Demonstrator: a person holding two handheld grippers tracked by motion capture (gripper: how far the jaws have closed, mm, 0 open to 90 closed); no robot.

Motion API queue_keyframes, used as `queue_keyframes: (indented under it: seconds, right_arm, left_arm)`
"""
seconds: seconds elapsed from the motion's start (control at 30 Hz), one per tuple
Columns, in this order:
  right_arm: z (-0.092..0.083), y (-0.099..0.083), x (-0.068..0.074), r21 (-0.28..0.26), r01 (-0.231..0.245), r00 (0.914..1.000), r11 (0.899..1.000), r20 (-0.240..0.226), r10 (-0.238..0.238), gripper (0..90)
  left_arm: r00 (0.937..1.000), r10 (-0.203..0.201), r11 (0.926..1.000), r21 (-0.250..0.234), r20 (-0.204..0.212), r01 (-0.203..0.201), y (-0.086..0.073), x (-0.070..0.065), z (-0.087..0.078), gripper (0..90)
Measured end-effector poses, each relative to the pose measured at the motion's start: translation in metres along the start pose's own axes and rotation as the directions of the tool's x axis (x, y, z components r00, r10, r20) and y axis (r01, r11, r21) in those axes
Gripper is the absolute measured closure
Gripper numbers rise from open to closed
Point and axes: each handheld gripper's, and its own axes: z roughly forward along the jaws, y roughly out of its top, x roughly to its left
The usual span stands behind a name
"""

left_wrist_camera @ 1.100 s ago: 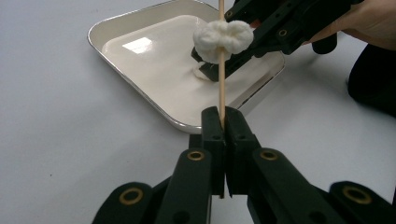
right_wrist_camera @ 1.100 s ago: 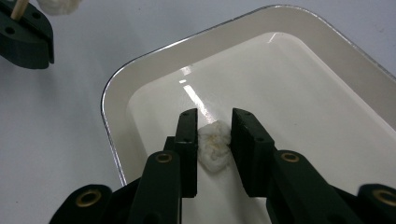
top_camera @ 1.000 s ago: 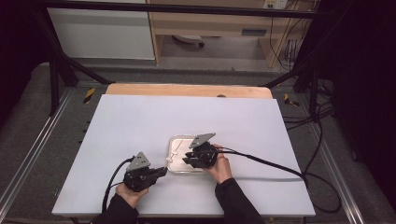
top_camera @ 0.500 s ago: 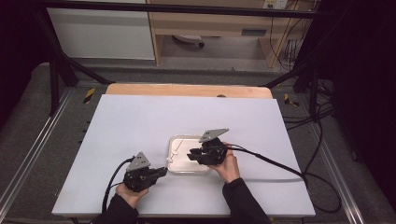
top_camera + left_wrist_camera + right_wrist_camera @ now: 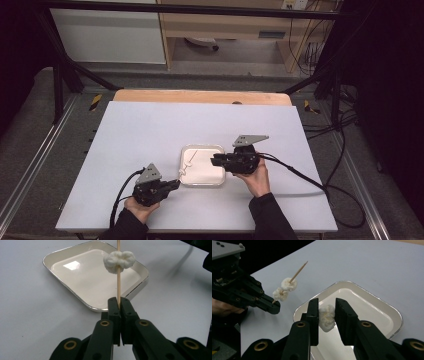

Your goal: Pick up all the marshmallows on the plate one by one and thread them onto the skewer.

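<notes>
Where the white table (image 5: 150, 130) fills the high view, a shallow white tray (image 5: 202, 165) with rounded corners sits on its near half, between the two hand-held tools. The left gripper (image 5: 172, 184) rests on the table just off the tray's near-left corner, gripped from below by the person's left hand (image 5: 139, 206). In the left gripper view its jaws stand pressed together on the lower end of a thin wooden skewer (image 5: 118, 281), which rises from them above the tray (image 5: 62, 255). The right gripper view shows two white marshmallow pieces (image 5: 285, 289) threaded on that skewer (image 5: 298, 272), one just beside the other, with the pointed tip bare beyond them. The right gripper (image 5: 216, 161) is held by the right hand (image 5: 255, 176) at the tray's right edge, jaws pointing over the tray. In the right gripper view its jaws (image 5: 326, 317) are partly closed on a single white marshmallow (image 5: 326, 318), both pads touching it, above the tray floor (image 5: 372, 312). The two grippers are apart.
</notes>
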Motion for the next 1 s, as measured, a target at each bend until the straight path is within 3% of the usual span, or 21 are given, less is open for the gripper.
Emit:
queue_keyframes:
  seconds: [0.53, 1.0]
  right_arm:
    - [-0.024, 0.014, 0.000, -0.099, -0.047, 0.9988, 0.994, -0.016, 0.046, 74.4]
    - [-0.025, 0.030, 0.001, -0.148, -0.062, 0.9974, 0.987, -0.044, 0.056, 75.1]
  left_arm:
    - [1.0000, 0.005, 1.0000, -0.002, 0.006, -0.005, 0.000, -0.002, 0.000, 87.7]
    - [0.9999, 0.014, 0.9999, -0.007, 0.009, -0.014, 0.001, -0.003, 0.000, 87.7]
